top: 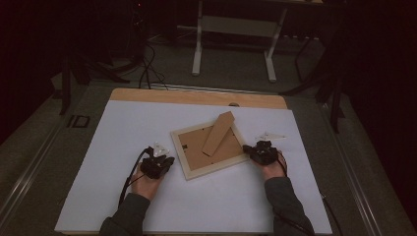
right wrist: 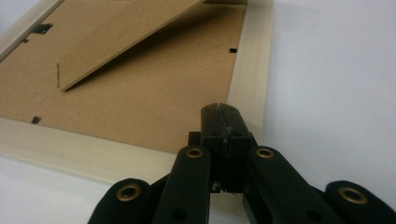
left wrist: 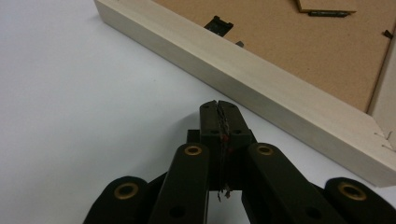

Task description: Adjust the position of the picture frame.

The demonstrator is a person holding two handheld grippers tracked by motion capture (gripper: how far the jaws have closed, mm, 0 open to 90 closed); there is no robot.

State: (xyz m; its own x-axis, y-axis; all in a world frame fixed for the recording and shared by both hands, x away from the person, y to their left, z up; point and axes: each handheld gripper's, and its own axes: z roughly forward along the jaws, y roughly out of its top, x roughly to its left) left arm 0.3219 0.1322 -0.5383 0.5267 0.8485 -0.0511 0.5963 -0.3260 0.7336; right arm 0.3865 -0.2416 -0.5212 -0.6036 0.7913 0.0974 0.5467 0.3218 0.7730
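A picture frame [top: 209,145] lies face down near the middle of a white-topped table [top: 98,162], its brown backing board upward and its pale wooden border turned slightly askew to the table's edges. A cardboard easel stand [top: 219,132] rises at a slant from the backing, hinged low and pointing toward the far side of the table.

A person's two forearms in grey sleeves reach in from the near edge, each hand holding a set of black tongs. The left tongs [top: 164,162] sit on the white surface just beside the frame's near left corner, apart from the wood; in the left gripper view [left wrist: 218,108] the two jaws are pressed together with nothing between them, their tip a short way from the frame's long pale side rail [left wrist: 261,84].

The right tongs [top: 252,150] rest at the frame's right corner. In the right gripper view [right wrist: 219,111] those jaws too are pressed together and empty, their tip over the pale border where it meets the brown board [right wrist: 140,93]. Small black turn clips [right wrist: 44,28] show along the backing's edge.

Beyond the table, the legs of a white stand [top: 233,44] are planted on the dark floor.
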